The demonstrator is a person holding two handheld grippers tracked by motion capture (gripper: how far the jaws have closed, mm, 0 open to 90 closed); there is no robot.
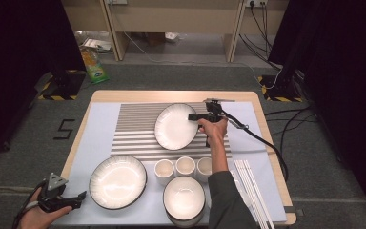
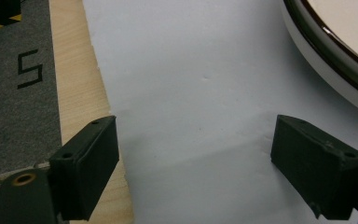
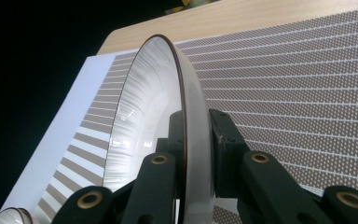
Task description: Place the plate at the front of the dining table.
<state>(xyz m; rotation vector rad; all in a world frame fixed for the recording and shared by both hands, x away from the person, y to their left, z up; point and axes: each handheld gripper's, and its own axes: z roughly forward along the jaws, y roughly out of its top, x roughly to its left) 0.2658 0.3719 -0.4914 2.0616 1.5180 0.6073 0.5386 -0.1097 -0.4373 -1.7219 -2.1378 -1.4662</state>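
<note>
Right tongs point(image 1: 194, 117) are clenched on the right rim of a white plate point(image 1: 175, 126) with a dark edge; in the right gripper view point(image 3: 196, 135) one jaw presses the ribbed inner face and the other the smooth outer wall, and the plate point(image 3: 144, 116) stands tilted up on its edge. In the high view that plate sits over the far middle of the table point(image 1: 171, 95), above the striped mat point(image 1: 133, 131), with the person's right hand point(image 1: 213, 128) behind the tongs. Left tongs point(image 1: 78, 196) hang at the near left corner, released, jaws wide apart with nothing between them; the left gripper view point(image 2: 196, 158) shows them over the pale sheet point(image 2: 191, 84) beside the table's wooden edge point(image 2: 74, 84).

By size: the table carries a pale sheet point(image 1: 100, 138) covering most of it, and the striped mat lies on the sheet's far half. A second large plate point(image 1: 117, 181) lies flat at the near left, just right of the left tongs; its rim point(image 2: 335, 56) shows in the left gripper view. A white bowl point(image 1: 184, 198) sits at the near middle. Three small cups point(image 1: 185, 166) stand in a row just beyond the bowl. White chopsticks point(image 1: 252, 188) lie at the near right.
</note>
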